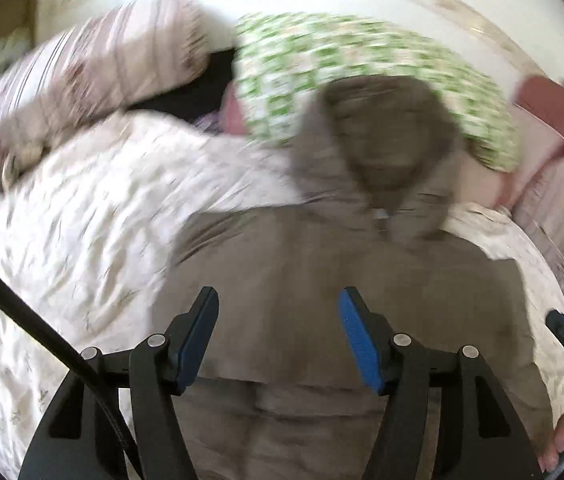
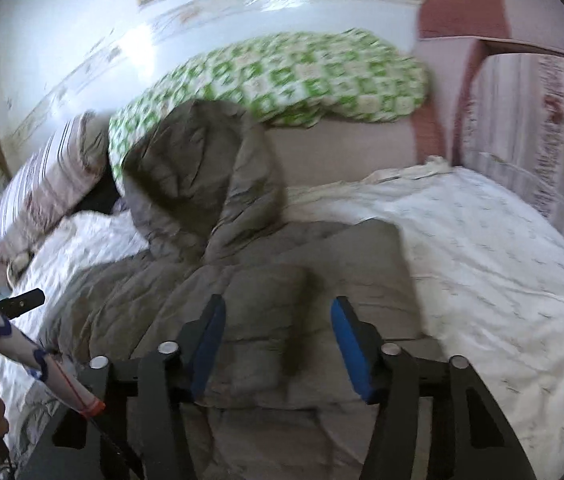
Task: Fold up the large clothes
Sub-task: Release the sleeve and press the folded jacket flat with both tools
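A brown hooded coat (image 1: 321, 264) lies spread flat on the bed's white patterned cover (image 1: 62, 248), its hood (image 2: 198, 168) toward the pillows. Left of the hood sits a striped pillow (image 1: 94, 64); behind the hood lies a green checked pillow (image 2: 301, 76). Over the coat's body, the left tongs (image 1: 278, 332) hang spread apart, gripping nothing. The right tongs (image 2: 278, 344) are likewise spread wide above the coat, blue pads (image 2: 347, 344) clear of the fabric. Both views are motion-blurred.
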The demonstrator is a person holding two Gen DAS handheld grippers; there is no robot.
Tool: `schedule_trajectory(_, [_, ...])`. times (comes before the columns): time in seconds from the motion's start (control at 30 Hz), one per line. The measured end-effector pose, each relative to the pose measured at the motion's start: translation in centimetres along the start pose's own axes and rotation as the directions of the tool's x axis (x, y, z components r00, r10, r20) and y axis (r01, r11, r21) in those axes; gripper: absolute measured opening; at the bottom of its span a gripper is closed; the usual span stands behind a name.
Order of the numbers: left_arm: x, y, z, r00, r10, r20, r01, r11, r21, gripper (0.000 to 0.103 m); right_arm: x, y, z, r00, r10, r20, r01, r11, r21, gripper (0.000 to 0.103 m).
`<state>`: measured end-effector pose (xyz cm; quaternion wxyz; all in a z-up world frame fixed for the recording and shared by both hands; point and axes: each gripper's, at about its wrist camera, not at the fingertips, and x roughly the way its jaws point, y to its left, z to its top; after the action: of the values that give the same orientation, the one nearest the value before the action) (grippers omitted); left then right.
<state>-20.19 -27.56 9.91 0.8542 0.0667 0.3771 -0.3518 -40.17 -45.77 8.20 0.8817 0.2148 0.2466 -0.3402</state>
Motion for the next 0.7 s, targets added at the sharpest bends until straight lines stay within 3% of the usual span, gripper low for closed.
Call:
schedule_trajectory(0.1, [2.6, 2.2, -0.8, 0.999, 0.015, -0.034, -0.016, 1.0, -0.02, 0.062, 2.6, 1.3, -0.4, 0.999, -0.008, -0.052, 0.007, 1.0, -0.016, 0.05])
schedule_trajectory(0.4, [6.9, 3.4, -2.6, 0.989, 0.04, -0.14, -0.045, 0.999, -0.028, 0.068, 8.9, 2.2, -2.9, 0.967, -0.115, -0.227, 0.097, 0.991, -0.088, 0.052])
schedule_trajectory(0.57, [7.2, 3.2, -2.3, 0.989, 0.069, -0.128, -0.071, 0.997, -0.012, 0.07, 9.2, 1.3, -3.0, 0.965, -0.094, -0.244, 0.085, 0.995, -0.05, 0.055])
schedule_trajectory(0.7, [4.3, 1.5, -1.6, 0.995, 0.097, -0.015, -0.097, 0.995, 0.035, 0.064, 7.1, 1.8, -1.9, 0.977, -0.105, -0.187, 0.101, 0.994, -0.035, 0.055])
